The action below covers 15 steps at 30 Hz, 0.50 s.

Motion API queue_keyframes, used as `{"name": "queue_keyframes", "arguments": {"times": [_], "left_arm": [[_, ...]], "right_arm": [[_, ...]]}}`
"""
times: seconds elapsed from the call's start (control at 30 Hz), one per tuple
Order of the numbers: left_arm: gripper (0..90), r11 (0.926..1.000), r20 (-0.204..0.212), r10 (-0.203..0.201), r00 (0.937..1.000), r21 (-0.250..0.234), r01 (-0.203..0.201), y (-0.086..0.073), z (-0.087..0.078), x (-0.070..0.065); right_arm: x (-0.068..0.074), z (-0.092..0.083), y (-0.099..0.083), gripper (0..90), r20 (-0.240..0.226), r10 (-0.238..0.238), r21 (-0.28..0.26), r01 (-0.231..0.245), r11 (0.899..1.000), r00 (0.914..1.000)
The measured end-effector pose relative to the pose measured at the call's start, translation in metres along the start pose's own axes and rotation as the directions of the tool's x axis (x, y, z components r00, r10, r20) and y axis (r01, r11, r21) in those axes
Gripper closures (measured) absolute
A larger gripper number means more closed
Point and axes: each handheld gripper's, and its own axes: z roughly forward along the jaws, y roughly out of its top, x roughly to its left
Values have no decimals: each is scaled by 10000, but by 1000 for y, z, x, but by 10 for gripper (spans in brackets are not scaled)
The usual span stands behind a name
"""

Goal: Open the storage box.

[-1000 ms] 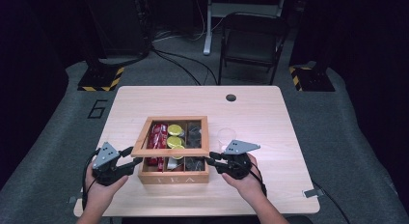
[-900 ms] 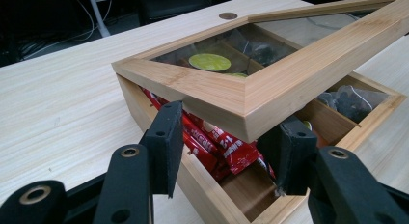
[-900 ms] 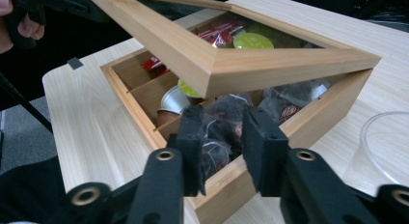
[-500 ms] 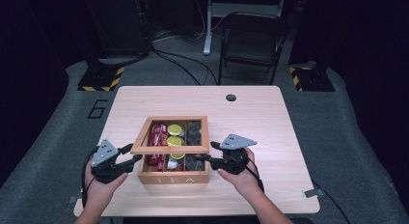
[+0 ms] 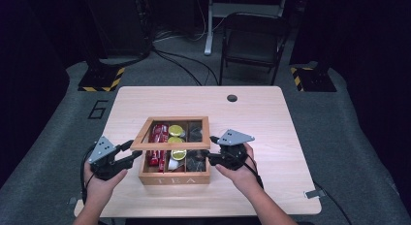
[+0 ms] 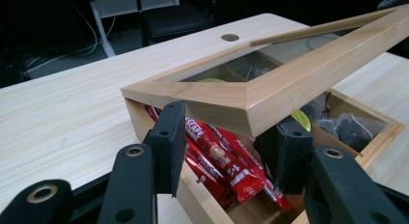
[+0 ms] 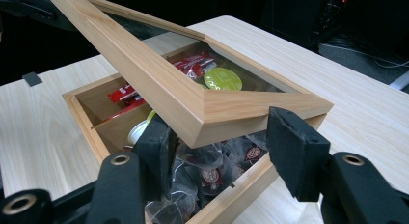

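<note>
A wooden tea box stands near the table's front edge. Its glass-paned lid is tilted up at the front. Red sachets, yellow-green capsules and dark tea bags lie inside. My left gripper is at the lid's front left corner. Its jaws have just been closing and the pads clamp that corner. My right gripper is at the front right corner. Its jaws have just been opening and stand open, one pad under the lid, the other clear of it.
The light wooden table has bare room to the right, left and behind the box. A round cable hole sits near its far edge. A folding chair stands beyond the table on the grey floor.
The right gripper's jaws have spread wider around the lid's corner and that hand has risen slightly. The left hand has stayed where it was.
</note>
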Motion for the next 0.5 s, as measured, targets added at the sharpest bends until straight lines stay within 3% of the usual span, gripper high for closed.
{"name": "queue_keyframes", "arguments": {"times": [0.33, 0.5], "left_arm": [[559, 9999, -16, -85, 10000, -126, 85, 1, 0, 1], [567, 9998, 149, -74, 9999, 166, 72, 1, 2, 1]], "right_arm": [[-3, 0, 6, 454, 19, 190, -169, -190, 9997, 9998], [-7, 0, 13, 462, 24, 240, -373, -239, 9990, 9997]]}}
